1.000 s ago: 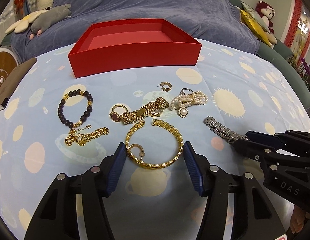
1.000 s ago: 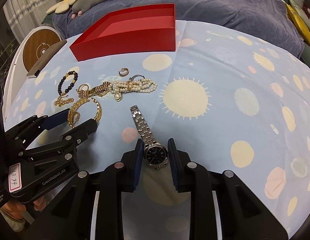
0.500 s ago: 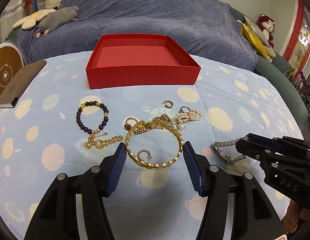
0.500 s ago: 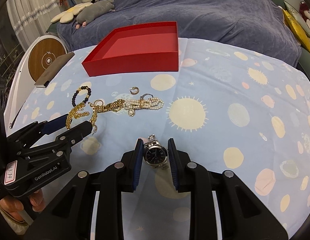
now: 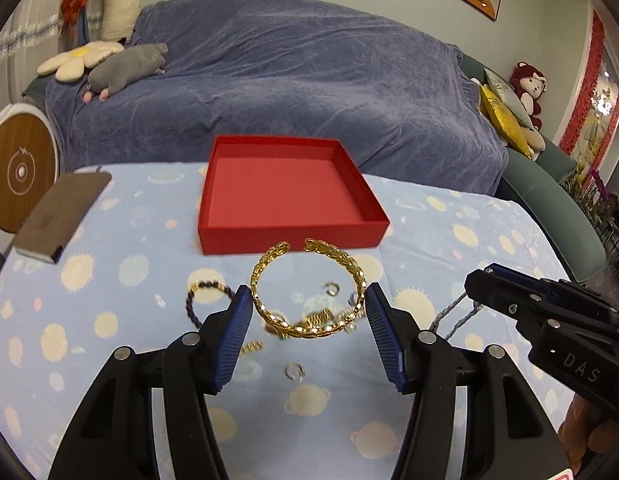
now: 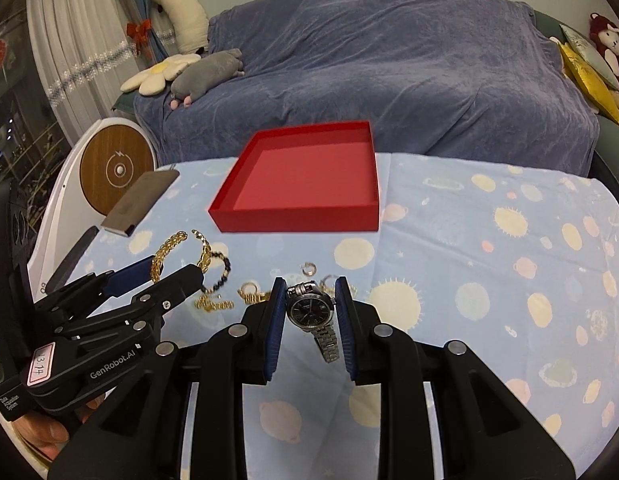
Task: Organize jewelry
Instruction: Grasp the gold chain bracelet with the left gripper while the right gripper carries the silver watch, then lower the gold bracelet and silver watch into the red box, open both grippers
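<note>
Two grips | left gripper [image 5: 309, 306] clamps gold bangle [image 5: 305, 286] | right gripper [image 6: 310, 304] clamps watch [image 6: 311, 310] (band dangling)

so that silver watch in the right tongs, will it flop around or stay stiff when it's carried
The silver watch will probably flop: its link band hangs limp below the case, which the right tongs pinch. It may swing in transit. The metal looks smooth, so it could slip; lowering it gently into the red box seems wise.
</note>
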`<state>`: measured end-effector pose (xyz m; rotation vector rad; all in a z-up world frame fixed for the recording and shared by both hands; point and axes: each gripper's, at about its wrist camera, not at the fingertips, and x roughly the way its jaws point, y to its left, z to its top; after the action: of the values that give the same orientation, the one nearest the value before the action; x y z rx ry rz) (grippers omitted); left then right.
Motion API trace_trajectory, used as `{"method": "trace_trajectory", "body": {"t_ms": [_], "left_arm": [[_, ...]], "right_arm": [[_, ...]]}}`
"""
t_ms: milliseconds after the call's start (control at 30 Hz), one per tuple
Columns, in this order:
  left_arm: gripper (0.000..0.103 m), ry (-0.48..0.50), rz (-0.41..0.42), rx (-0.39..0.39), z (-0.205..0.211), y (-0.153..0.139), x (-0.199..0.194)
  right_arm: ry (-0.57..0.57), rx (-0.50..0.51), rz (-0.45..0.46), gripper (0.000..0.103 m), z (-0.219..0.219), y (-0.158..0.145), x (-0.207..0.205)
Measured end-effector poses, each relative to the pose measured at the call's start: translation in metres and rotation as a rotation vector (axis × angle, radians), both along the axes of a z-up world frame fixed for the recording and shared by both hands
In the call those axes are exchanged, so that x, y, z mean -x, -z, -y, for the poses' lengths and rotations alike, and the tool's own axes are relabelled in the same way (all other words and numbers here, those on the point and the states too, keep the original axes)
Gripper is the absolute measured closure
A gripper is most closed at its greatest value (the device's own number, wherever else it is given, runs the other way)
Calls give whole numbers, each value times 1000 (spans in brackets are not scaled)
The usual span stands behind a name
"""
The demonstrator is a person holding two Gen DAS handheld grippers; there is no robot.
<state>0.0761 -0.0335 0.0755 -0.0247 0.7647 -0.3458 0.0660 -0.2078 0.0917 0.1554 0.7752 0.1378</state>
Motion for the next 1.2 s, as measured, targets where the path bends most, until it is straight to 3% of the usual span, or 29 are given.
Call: {"method": "trace_trajectory", "body": {"t_ms": [133, 367, 800, 1200], "left_arm": [[47, 8, 70, -45, 0, -26, -35], [47, 5, 60, -23, 0, -32, -124], [47, -19, 10, -72, 24, 24, -259], [46, -33, -39, -123, 36, 71, -317]], "right_arm": [[-5, 4, 46, 79, 1, -28, -35], [15, -33, 37, 79, 13, -36, -132], [42, -9, -11, 79, 11, 21, -275], [39, -6, -68, 78, 16, 82, -328]]}}
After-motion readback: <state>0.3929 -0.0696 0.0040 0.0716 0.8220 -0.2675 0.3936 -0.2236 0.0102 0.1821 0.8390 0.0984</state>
